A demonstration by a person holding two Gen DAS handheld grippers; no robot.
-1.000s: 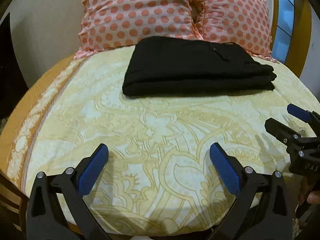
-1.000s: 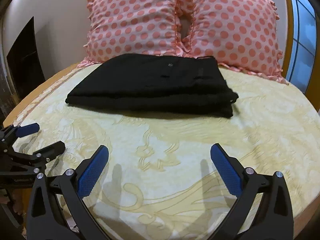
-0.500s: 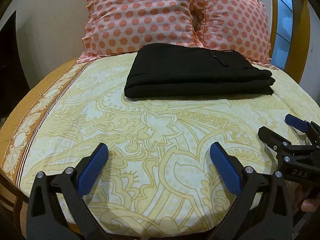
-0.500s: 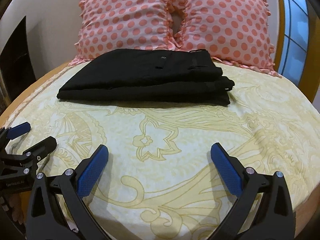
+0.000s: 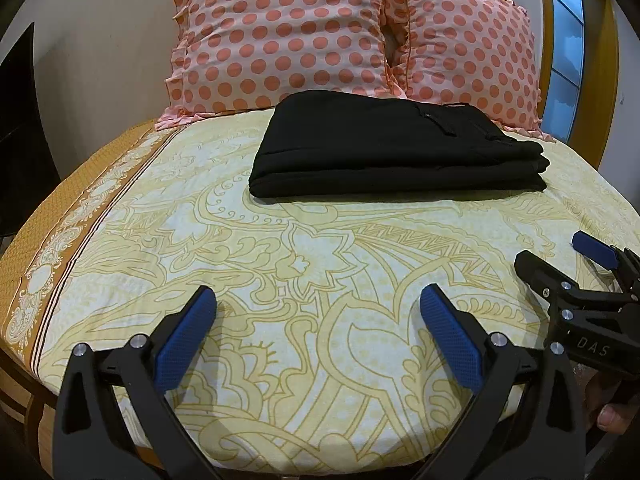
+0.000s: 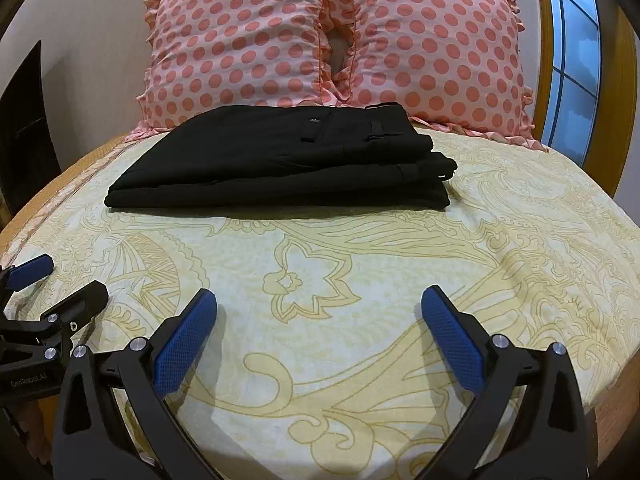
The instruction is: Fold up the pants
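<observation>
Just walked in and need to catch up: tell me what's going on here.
A person holds a two-finger gripper in each hand over a bed. The black pants lie folded in a neat stack near two polka-dot pillows. The left gripper and right gripper are both open, holding nothing, well short of the pants.

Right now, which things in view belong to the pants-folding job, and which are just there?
Job:
black pants, lying folded on the bed
left gripper, open
right gripper, open

Just there:
two polka-dot pillows
patterned bedsheet
window
</observation>
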